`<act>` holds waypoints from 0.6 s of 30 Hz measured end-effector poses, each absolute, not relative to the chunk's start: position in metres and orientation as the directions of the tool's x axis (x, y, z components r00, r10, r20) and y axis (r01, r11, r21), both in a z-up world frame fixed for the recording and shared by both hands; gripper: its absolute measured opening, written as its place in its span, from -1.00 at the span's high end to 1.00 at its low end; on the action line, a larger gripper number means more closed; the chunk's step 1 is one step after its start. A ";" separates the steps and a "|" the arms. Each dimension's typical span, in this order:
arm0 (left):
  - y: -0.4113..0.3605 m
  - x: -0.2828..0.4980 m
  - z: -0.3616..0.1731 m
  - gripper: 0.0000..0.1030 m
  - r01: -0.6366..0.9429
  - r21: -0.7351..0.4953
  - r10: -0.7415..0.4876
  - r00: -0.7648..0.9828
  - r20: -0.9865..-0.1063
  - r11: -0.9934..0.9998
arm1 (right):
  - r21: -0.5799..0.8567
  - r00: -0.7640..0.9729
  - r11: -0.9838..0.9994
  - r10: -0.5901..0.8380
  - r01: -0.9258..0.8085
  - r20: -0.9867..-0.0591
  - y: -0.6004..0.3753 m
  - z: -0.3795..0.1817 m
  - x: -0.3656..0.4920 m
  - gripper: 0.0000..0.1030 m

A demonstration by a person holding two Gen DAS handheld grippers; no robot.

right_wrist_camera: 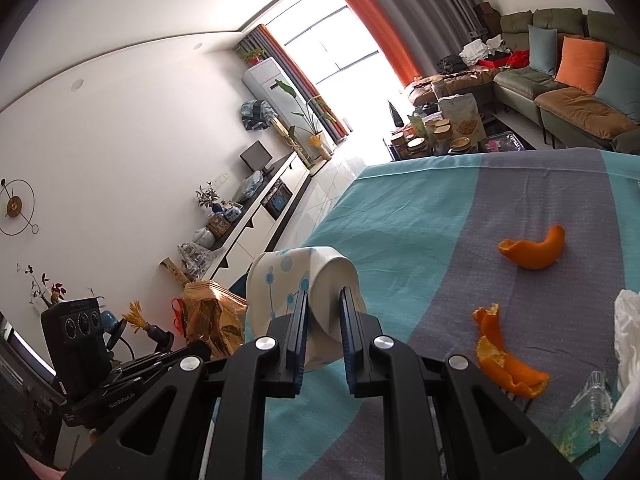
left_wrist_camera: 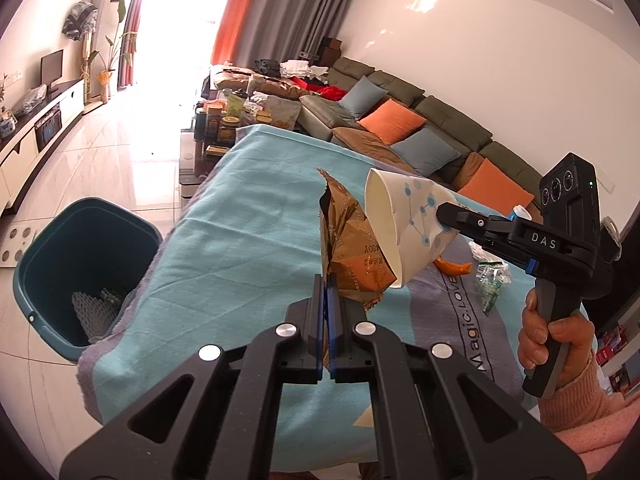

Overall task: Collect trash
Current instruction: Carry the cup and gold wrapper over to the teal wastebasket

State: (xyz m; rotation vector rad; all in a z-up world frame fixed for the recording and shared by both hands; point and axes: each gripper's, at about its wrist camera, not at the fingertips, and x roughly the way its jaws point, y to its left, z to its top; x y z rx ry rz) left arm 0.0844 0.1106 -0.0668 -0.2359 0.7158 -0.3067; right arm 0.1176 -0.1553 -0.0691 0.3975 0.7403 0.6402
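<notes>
Orange peels [right_wrist_camera: 534, 250] loose on cloth [right_wrist_camera: 420, 216]; teal bin [left_wrist_camera: 86, 276] beside table edge

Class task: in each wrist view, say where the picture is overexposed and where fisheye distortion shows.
Left wrist view: the window blows out white, glaring off the floor tiles; the sofa bows. Right wrist view: the window burns out; the ceiling edge curves.

The left gripper [left_wrist_camera: 328, 312] is clamped tight, angled downward. Ahead and to its right, the right gripper [right_wrist_camera: 324, 336] pinches narrowly, its handle in a hand [left_wrist_camera: 550, 338].
</notes>
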 end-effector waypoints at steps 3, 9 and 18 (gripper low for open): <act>0.118 0.082 -0.066 0.97 0.177 -0.315 -0.341 0.720 -0.604 0.932 | 0.542 0.552 0.735 0.671 -0.407 -0.495 -0.147 -0.069 0.120 0.73; 0.131 0.078 -0.063 0.97 0.151 -0.317 -0.322 0.731 -0.602 0.936 | 0.541 0.532 0.721 0.689 -0.433 -0.492 -0.133 -0.068 0.125 0.73; 0.147 0.077 -0.063 0.97 0.112 -0.318 -0.292 0.743 -0.602 0.941 | 0.544 0.502 0.703 0.710 -0.458 -0.495 -0.113 -0.067 0.133 0.73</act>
